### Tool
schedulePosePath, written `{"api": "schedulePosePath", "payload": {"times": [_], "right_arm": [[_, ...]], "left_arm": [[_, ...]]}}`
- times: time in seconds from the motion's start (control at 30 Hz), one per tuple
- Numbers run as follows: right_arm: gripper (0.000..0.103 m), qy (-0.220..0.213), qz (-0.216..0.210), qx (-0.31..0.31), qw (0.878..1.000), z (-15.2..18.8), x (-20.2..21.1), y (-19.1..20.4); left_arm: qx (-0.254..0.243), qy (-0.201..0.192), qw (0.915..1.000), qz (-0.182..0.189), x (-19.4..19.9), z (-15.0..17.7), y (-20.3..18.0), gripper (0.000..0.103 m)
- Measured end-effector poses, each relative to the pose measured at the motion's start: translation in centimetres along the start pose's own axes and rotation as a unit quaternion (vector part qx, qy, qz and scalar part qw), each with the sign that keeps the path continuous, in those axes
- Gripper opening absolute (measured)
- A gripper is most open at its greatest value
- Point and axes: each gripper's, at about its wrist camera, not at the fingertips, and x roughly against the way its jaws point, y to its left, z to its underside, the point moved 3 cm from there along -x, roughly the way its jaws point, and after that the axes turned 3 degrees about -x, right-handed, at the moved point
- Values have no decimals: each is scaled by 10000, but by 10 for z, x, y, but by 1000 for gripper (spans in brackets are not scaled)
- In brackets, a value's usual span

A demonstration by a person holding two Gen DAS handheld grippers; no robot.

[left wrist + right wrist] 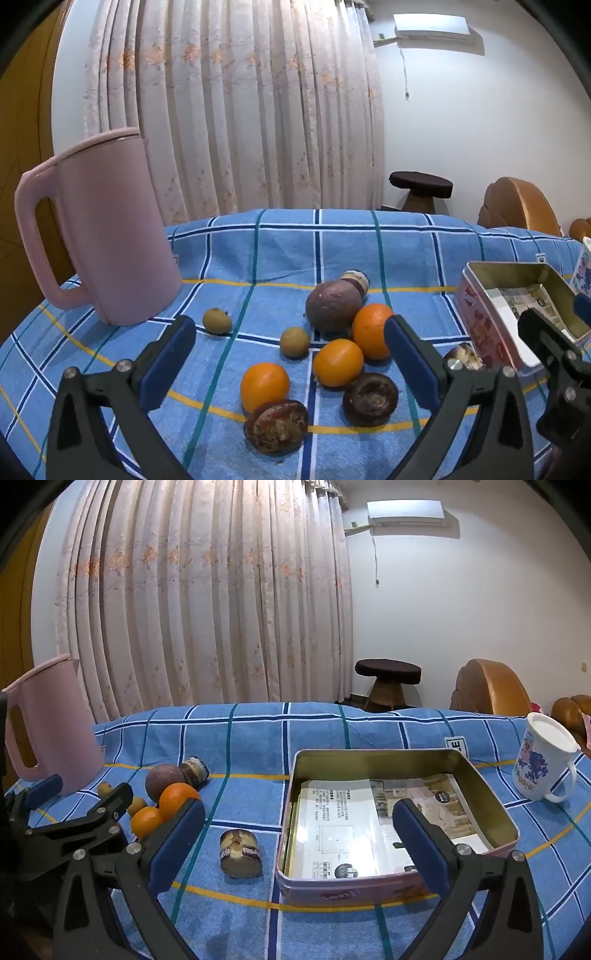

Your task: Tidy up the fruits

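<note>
In the left wrist view, three oranges (264, 386) (337, 362) (372, 329), a purple passion fruit (333, 310), two small brown longans (294, 342) (217, 321) and two dark mangosteens (276, 425) (370, 398) lie on the blue checked cloth. My left gripper (290, 363) is open and empty, with its jaws either side of the fruit pile. An open pink tin (491, 794) lined with paper sits in the right wrist view. My right gripper (297, 843) is open and empty over the tin's near left edge.
A pink jug (99, 236) stands at the left. A small brown jar (240, 853) lies on its side left of the tin, another (194, 770) behind the fruit. A white printed mug (543, 760) stands at the right. The cloth's far edge (295, 706) drops off.
</note>
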Motion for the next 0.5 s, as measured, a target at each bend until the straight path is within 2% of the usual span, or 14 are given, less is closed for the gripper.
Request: {"api": "schedulePosePath", "payload": {"times": [0.5], "right_arm": [[102,-3,-45,-32,10000,0,-1,-1]], "left_arm": [[3,1,10000,11,0,0,0,103]]}}
